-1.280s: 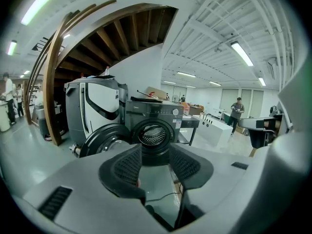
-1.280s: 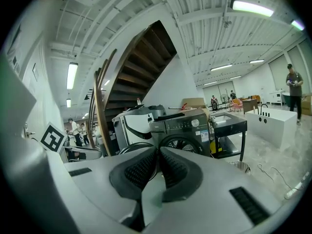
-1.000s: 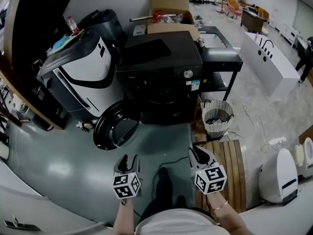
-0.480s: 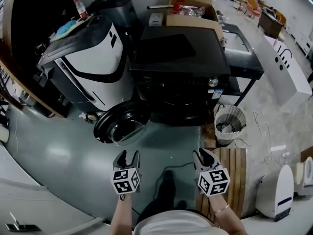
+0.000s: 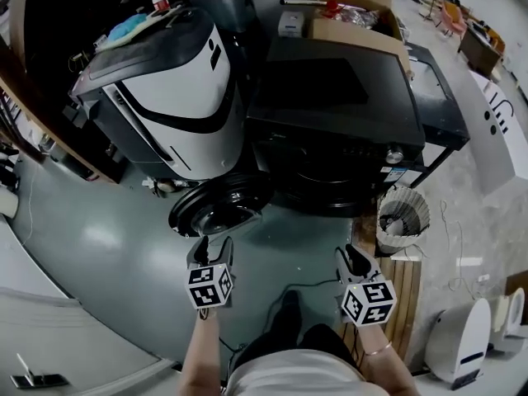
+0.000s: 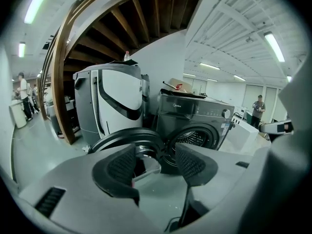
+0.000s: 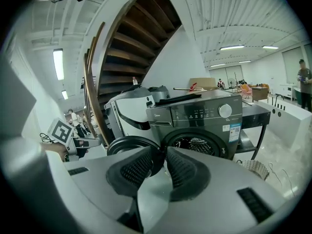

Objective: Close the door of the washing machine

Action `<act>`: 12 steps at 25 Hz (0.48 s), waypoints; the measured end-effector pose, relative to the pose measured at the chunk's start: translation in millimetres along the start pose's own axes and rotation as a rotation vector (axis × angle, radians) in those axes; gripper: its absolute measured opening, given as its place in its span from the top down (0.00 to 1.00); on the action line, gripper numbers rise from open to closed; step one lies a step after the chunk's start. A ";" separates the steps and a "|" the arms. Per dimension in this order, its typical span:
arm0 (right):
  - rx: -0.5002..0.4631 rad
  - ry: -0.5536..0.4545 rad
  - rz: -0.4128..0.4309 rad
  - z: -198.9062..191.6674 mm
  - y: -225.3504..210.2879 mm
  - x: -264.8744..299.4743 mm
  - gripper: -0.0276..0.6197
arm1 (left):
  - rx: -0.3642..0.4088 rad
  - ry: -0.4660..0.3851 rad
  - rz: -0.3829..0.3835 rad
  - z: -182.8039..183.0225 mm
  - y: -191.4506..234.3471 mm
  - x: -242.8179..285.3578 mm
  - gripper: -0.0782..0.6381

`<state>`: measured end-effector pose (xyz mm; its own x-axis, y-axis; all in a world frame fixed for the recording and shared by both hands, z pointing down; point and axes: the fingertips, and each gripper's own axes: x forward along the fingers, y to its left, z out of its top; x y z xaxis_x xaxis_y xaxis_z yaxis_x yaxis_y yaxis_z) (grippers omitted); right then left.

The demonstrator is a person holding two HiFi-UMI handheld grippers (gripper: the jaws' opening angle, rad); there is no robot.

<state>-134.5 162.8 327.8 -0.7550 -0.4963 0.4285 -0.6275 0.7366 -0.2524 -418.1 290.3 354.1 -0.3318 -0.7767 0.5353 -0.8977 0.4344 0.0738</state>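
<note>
A dark front-loading washing machine (image 5: 338, 130) stands ahead, its round door (image 5: 219, 205) swung wide open to the left, low over the grey floor. My left gripper (image 5: 213, 244) hovers just short of the door's rim. Its jaws have just been opening and stand wide apart with nothing between them. In the left gripper view the door (image 6: 126, 138) and the drum opening (image 6: 195, 138) show past the left gripper (image 6: 156, 162). My right gripper (image 5: 353, 256) is off to the right, facing the drum (image 7: 197, 143). The right gripper (image 7: 160, 167) has opened slightly, leaving a narrow empty gap.
A white-and-black appliance (image 5: 169, 97) stands left of the washer. A cardboard box (image 5: 359, 19) sits behind it. A wicker basket (image 5: 403, 217) and a slatted wooden board (image 5: 408, 291) lie at the right. A black cable (image 5: 309, 291) crosses the floor by my shoe (image 5: 289, 304).
Both grippers and my head have moved forward toward the washer, so the open door now lies just ahead of the left gripper. The left jaws stand wider apart.
</note>
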 end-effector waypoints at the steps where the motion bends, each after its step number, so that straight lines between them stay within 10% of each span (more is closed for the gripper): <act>1: -0.002 0.001 0.002 2.0 2.0 6.7 0.81 | 0.002 0.001 0.003 3.2 5.7 5.9 0.53; 12: -0.020 0.062 0.078 12.1 6.4 74.8 0.81 | -0.034 0.034 0.065 24.6 62.6 67.9 0.51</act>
<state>-197.3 124.8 347.8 -0.7878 -0.4084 0.4611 -0.5629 0.7813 -0.2697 -504.0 253.6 374.4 -0.3787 -0.7308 0.5679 -0.8641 0.4989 0.0658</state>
